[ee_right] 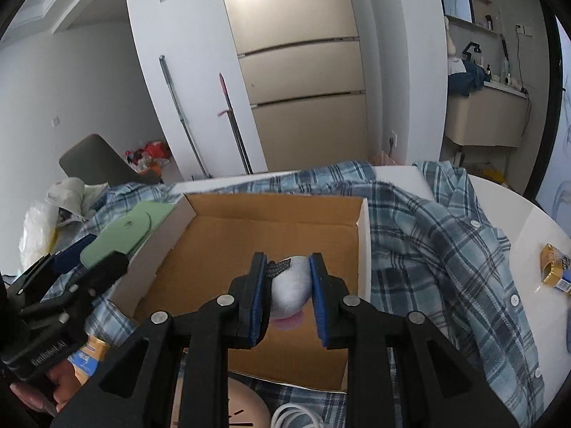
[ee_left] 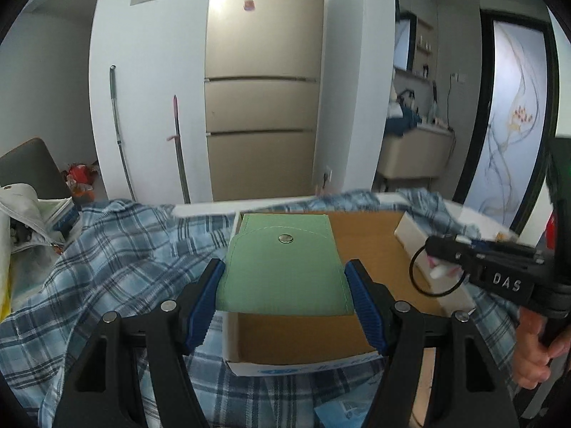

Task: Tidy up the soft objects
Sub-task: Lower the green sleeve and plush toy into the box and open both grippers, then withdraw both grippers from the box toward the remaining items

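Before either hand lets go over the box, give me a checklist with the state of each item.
1. Left gripper shut on the flat green snap-button pouch: ok.
2. Right gripper shut on the small white plush toy: ok.
3. Pouch over the open brown cardboard box: ok, at its left wall.
4. Plush toy over the box floor: ok.
5. Box floor bare under both: ok where visible.
6. Blue plaid shirt kept out of the box: ok, it lies around it.
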{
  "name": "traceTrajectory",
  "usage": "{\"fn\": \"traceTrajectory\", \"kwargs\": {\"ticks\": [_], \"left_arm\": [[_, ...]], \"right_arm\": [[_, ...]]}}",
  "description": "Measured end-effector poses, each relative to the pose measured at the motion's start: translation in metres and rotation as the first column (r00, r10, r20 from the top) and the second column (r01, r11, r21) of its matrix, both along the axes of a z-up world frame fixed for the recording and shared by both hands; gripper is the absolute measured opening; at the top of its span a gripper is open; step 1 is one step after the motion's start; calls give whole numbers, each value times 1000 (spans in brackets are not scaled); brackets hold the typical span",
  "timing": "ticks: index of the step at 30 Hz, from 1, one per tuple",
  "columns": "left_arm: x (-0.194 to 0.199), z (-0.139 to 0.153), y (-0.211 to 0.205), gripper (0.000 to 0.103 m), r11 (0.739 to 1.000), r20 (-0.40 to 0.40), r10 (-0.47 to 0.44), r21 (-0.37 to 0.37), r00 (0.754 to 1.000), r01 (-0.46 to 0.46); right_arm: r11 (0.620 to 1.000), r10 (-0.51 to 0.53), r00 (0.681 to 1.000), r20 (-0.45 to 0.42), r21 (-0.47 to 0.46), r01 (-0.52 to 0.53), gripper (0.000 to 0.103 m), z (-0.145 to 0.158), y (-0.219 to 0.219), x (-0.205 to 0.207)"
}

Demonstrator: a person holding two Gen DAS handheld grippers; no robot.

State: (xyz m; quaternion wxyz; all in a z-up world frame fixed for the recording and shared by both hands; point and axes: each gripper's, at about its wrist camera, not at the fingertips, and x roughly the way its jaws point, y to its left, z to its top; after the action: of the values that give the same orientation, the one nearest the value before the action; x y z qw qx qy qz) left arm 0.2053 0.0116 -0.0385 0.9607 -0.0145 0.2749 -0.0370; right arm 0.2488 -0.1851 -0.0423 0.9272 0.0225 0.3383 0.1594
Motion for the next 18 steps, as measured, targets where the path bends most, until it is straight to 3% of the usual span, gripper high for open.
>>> {"fn": "traceTrajectory", "kwargs": {"ticks": [4, 5, 7, 8, 18], "left_arm": [[2, -3, -2, 74, 998, 3, 46, 44, 999, -46], [2, -4, -1, 81, 998, 0, 42, 40, 999, -42], [0, -4, -1, 91, 998, 2, 47, 38, 999, -47], [0, -3, 1, 91, 998, 5, 50, 40, 999, -50], [-2, 2, 8, 92, 999, 7, 54, 4, 999, -54]], "right_arm": [[998, -12, 1000, 1, -63, 13, 25, -4, 6, 0], [997, -15, 1000, -2, -78, 15, 30, -6, 7, 1], [997, -7, 1000, -11, -77, 6, 49, -7, 7, 1], [998, -4, 1000, -9, -67, 3, 60, -6, 6, 1], [999, -5, 1000, -1, -51, 5, 60, -2, 4, 1]]}}
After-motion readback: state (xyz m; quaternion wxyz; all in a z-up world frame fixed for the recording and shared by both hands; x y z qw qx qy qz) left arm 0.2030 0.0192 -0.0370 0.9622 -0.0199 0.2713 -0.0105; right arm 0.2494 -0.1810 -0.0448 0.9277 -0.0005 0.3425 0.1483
